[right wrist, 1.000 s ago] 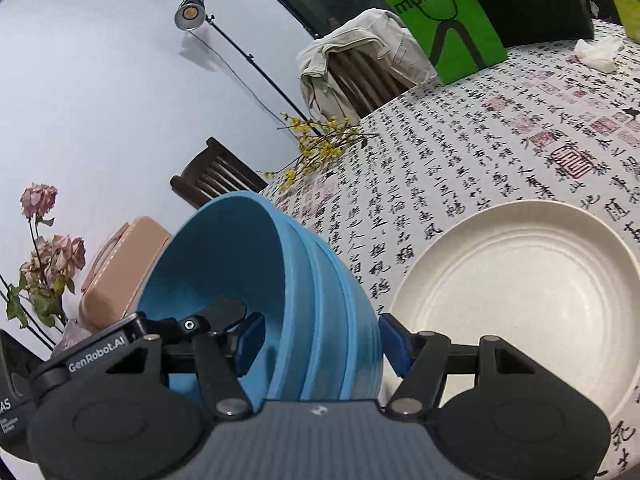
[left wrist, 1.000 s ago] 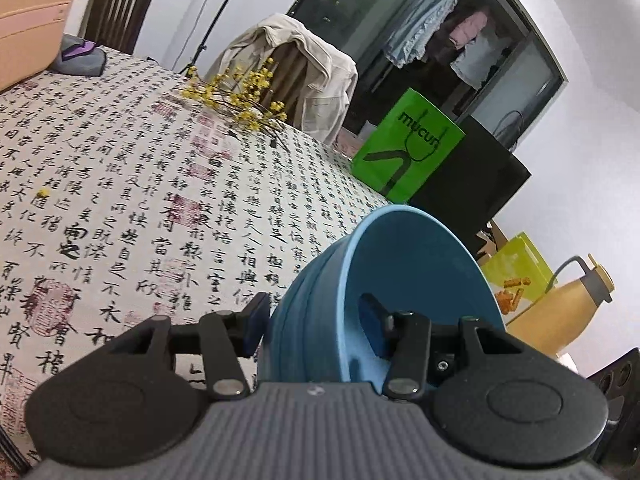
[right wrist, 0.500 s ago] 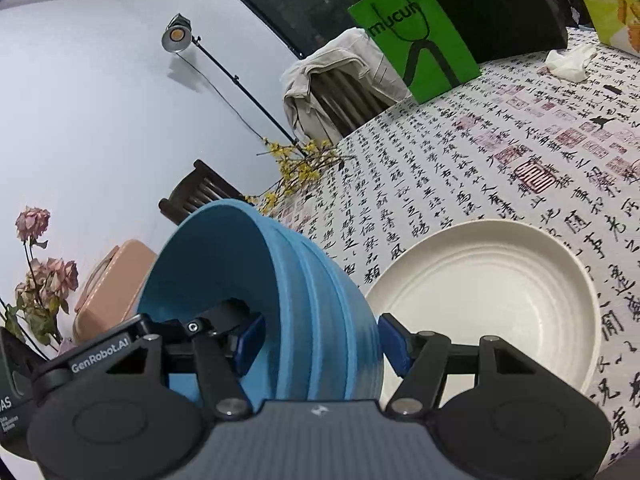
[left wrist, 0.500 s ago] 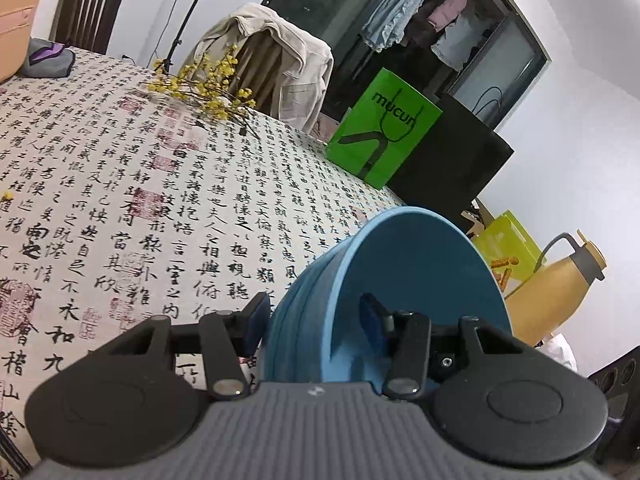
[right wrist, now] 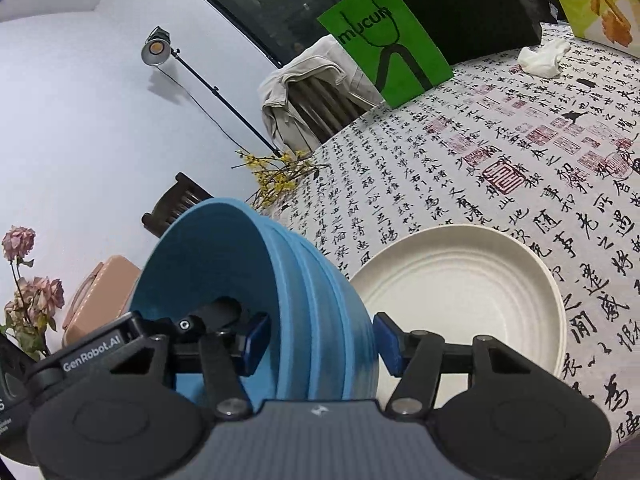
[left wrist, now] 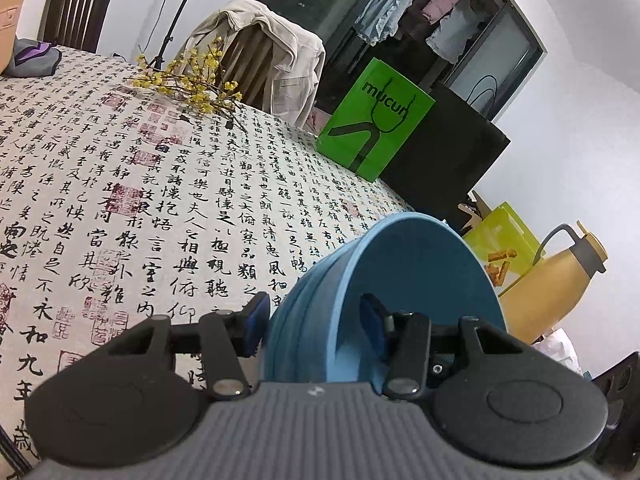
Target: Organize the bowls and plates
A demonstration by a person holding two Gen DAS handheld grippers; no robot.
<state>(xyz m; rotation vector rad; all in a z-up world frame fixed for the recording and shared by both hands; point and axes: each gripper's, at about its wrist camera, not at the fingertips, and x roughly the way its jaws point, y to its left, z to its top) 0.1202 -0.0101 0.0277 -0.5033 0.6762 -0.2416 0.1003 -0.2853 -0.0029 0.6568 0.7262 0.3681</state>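
The left gripper [left wrist: 314, 326] grasps a stack of blue bowls [left wrist: 404, 276] by the rim: one blue pad sits on the outer wall at 9 o'clock of the stack, the other inside the top bowl at 3 o'clock. The stack is tilted on its side, its mouth facing 2 o'clock in the left wrist view. The right gripper [right wrist: 320, 340] straddles the same stack of blue bowls [right wrist: 256, 280] from the opposite side, one pad inside the top bowl and one at the outer wall; its jaws have just been closing with the stack between them, and the outer pad appears to meet the wall, though firm contact cannot be confirmed. In the right wrist view the mouth faces 10 o'clock. A cream plate [right wrist: 464, 292] lies flat on the calligraphy tablecloth [right wrist: 520, 152], at 3 o'clock of the stack and just beside it. A green paper bag [left wrist: 376, 120] stands upright at the far table edge at 12 o'clock. Yellow flower sprigs [left wrist: 192, 80] lie on the cloth at 11 o'clock in the left wrist view. A yellow thermos jug [left wrist: 560, 276] stands beyond the table at 3 o'clock.
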